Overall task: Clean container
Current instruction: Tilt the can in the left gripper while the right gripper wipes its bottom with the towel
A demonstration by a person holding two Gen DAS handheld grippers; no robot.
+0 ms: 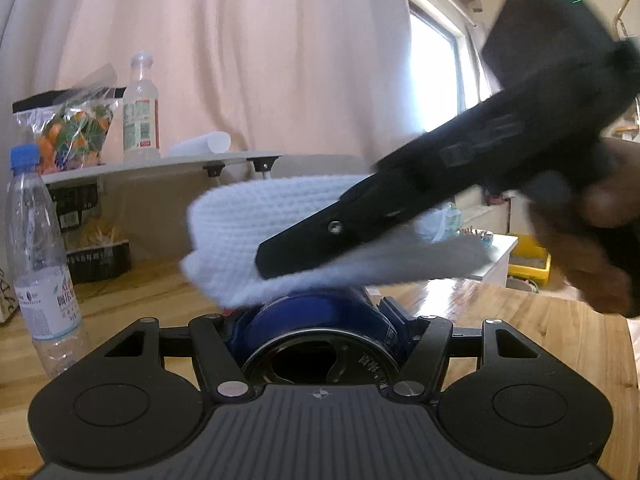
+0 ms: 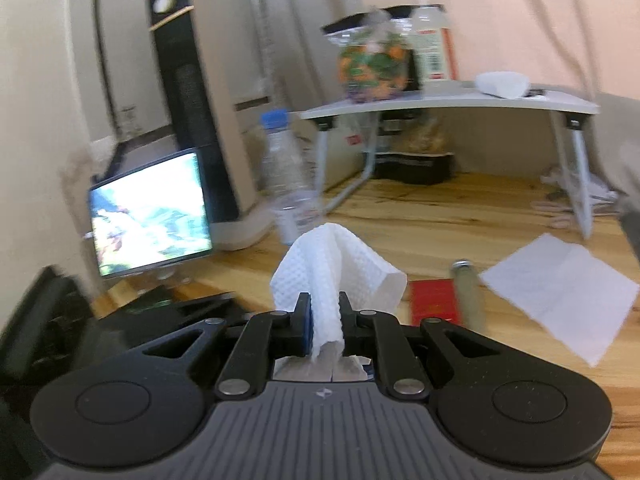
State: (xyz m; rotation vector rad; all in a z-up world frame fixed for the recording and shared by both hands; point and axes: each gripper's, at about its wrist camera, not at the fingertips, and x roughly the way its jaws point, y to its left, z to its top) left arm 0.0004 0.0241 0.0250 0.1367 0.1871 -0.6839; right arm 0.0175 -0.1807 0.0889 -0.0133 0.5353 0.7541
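Two tools: both are closed on something — the left tool [image 1: 320, 344] clamps the container, the right tool [image 2: 324, 320] pinches a paper towel.
Container: a blue can [image 1: 320, 320] lies on its side between the left tool's fingers, its opened top end facing the camera, raised just above the wooden bench [image 1: 540, 336].
How it will handle: thin metal, light, probably empty; the round glossy wall looks slippery and likely to dent under a hard squeeze, so hold it across the middle of the body, as now, well clear of the cut edge of the opening.
Paper towel: the white embossed sheet [image 1: 248, 232] is soft and limp and drapes over the upper side of the can — the right tool [image 1: 320, 240] presses it there, coming in from the right.
Towel grip: in the right wrist view the sheet [image 2: 332, 280] is bunched tightly between narrow jaws; this view is blurred, so contact with the can cannot be told from it.
Further off: a water bottle [image 1: 36, 256] stands on the bench to the left, and a spare flat tissue [image 2: 560, 300] lies apart on the bench.
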